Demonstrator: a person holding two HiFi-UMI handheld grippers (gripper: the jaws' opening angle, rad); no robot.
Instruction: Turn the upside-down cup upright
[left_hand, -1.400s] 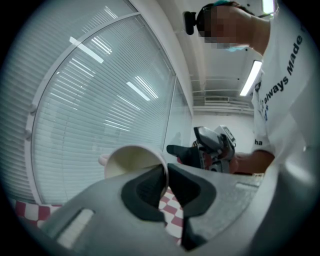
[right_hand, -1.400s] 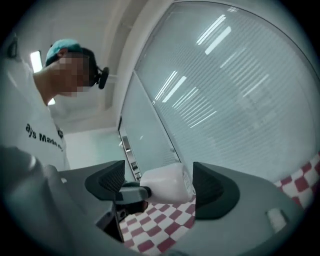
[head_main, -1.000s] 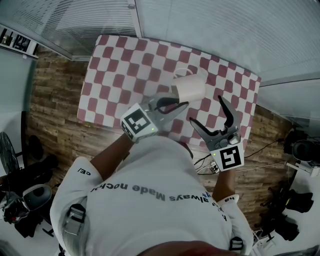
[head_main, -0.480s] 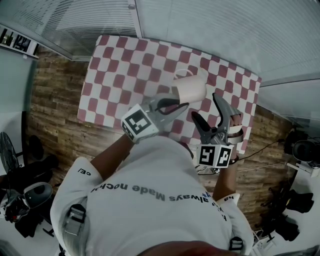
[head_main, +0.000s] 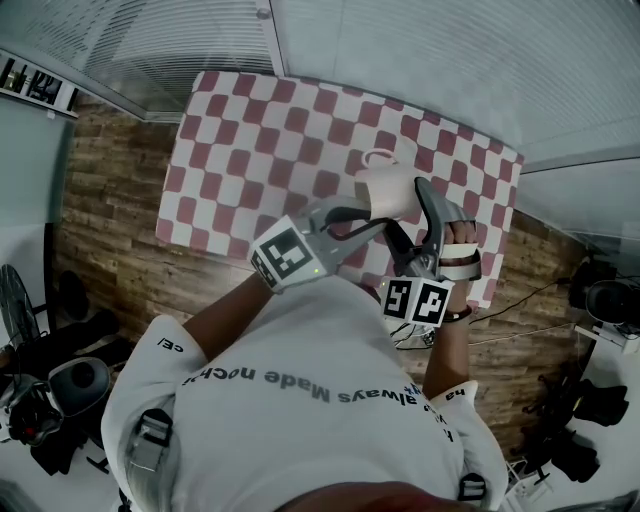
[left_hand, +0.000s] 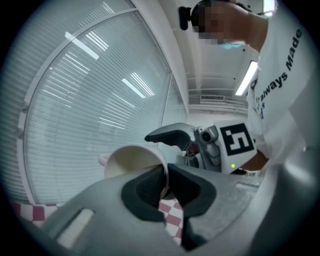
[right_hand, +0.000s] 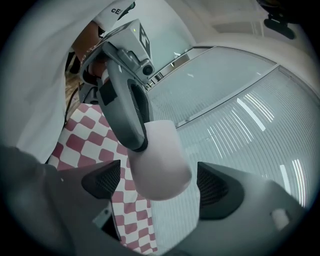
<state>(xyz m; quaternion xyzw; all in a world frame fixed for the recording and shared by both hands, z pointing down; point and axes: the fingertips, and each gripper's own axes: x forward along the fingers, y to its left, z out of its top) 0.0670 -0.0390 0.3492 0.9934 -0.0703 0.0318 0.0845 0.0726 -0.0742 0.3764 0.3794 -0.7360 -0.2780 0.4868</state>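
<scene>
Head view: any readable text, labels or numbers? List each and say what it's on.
"always Made": white shirt, printed upside down in this view; the word after it is unclear.
"CE", perhaps one more letter: left sleeve, small.
Small print on the right sleeve: too small to read.
No words on the marker cubes, only square patterns.
None on the cup or the tablecloth.

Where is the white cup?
In the head view the cup hangs right of centre above the checkered table, its rim pinched by the left tool, its body between the opening jaws of the right tool.
</scene>
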